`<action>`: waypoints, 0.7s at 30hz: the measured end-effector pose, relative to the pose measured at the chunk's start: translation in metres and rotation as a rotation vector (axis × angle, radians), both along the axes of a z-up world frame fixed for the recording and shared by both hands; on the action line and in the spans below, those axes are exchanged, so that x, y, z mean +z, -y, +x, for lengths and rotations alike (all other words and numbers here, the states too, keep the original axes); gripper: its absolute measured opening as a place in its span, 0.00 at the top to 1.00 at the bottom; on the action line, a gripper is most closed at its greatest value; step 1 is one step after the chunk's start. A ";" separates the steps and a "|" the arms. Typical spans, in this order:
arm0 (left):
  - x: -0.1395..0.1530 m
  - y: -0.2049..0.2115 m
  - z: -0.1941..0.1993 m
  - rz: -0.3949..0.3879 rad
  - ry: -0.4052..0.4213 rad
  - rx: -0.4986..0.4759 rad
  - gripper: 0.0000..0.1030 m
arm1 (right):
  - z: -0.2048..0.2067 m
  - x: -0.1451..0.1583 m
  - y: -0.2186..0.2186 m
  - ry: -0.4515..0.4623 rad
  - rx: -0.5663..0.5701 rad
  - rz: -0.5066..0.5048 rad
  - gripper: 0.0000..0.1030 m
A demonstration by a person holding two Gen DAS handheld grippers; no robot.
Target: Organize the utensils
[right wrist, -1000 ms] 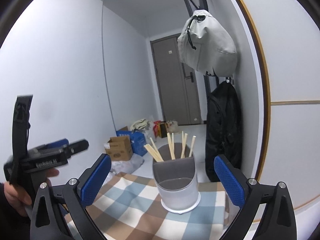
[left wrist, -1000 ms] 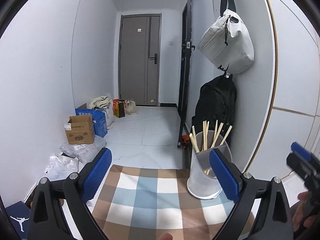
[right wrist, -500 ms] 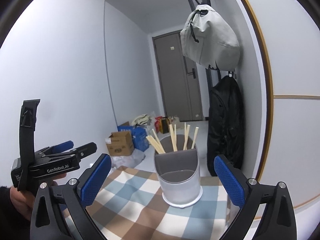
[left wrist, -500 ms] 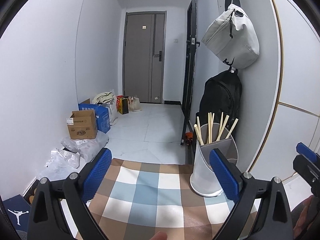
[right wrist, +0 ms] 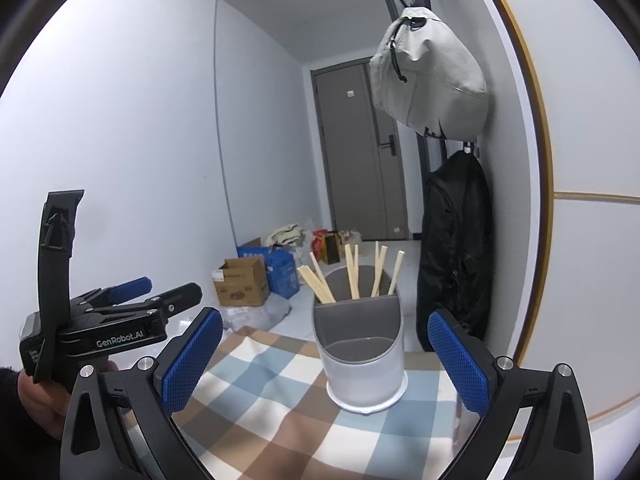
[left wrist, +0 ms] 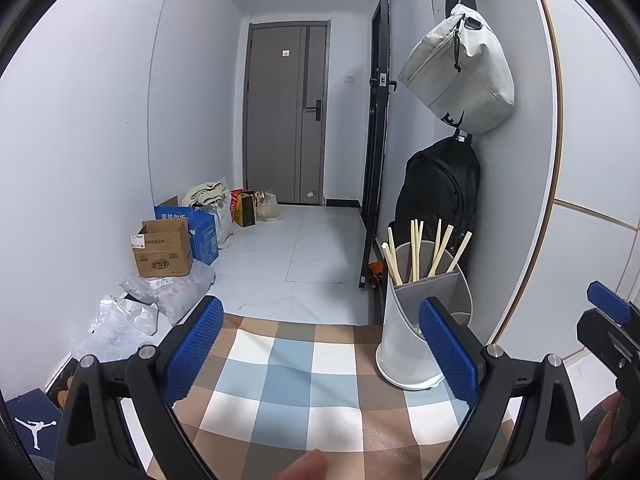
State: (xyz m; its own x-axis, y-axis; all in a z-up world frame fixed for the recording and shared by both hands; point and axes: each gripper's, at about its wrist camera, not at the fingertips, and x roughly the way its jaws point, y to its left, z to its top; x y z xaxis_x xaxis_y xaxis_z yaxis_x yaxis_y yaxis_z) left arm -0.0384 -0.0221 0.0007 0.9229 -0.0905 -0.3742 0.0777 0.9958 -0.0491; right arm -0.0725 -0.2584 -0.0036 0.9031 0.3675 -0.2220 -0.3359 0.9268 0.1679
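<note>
A white utensil holder (left wrist: 424, 320) (right wrist: 362, 356) with a grey divided insert stands upright near the far right corner of the checked tablecloth (left wrist: 288, 384) (right wrist: 280, 412). Several wooden chopsticks (left wrist: 416, 252) (right wrist: 352, 274) stick up from its rear compartment; the front compartment looks empty. My left gripper (left wrist: 320, 344) is open above the cloth, holding nothing, with the holder just behind its right finger. My right gripper (right wrist: 326, 356) is open too, and the holder sits between its fingers, farther off. The left gripper's body (right wrist: 108, 320) shows at the left of the right wrist view.
The table ends just past the holder; beyond is a tiled hallway floor (left wrist: 288, 256) with cardboard boxes (left wrist: 164, 248) and plastic bags (left wrist: 160, 292) along the left wall. A black backpack (left wrist: 436, 196) and a grey bag (left wrist: 460, 76) hang on the right wall behind the holder.
Both cameras have tilted and risen slightly, so the holder sits lower and more of the hallway shows. Both grippers stay open and empty.
</note>
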 end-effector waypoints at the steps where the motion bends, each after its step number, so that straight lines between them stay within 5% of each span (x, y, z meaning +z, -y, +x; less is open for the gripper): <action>1: 0.000 0.000 0.000 0.001 0.001 0.001 0.07 | 0.000 0.000 0.001 -0.001 -0.004 0.004 0.00; 21: -0.003 0.007 -0.006 0.032 0.002 -0.026 0.07 | 0.000 0.000 0.004 -0.007 -0.016 0.016 0.00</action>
State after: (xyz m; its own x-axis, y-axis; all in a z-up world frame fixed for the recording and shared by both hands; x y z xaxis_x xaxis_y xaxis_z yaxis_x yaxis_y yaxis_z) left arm -0.0442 -0.0294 -0.0021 0.9212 -0.1030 -0.3753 0.1041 0.9944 -0.0173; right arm -0.0722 -0.2628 -0.0033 0.9073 0.3570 -0.2222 -0.3203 0.9291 0.1851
